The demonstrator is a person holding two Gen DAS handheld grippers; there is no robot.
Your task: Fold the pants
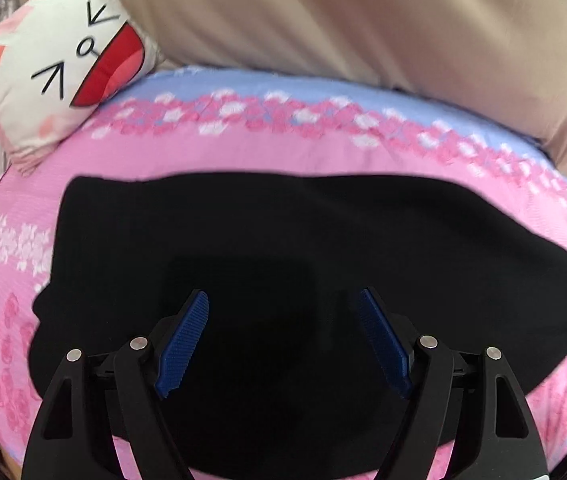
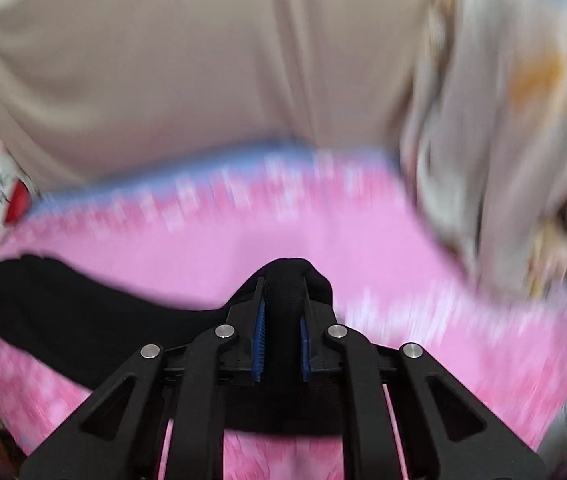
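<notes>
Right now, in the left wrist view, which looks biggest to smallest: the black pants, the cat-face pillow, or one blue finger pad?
1. Black pants
2. Cat-face pillow
3. Blue finger pad, smallest even though nearest the camera.

The right wrist view is motion-blurred, smearing the pink bedsheet (image 2: 383, 240) pattern and the patterned cloth (image 2: 503, 140) at two o'clock, while black pants (image 1: 283, 240) run behind the gripper at six.
</notes>
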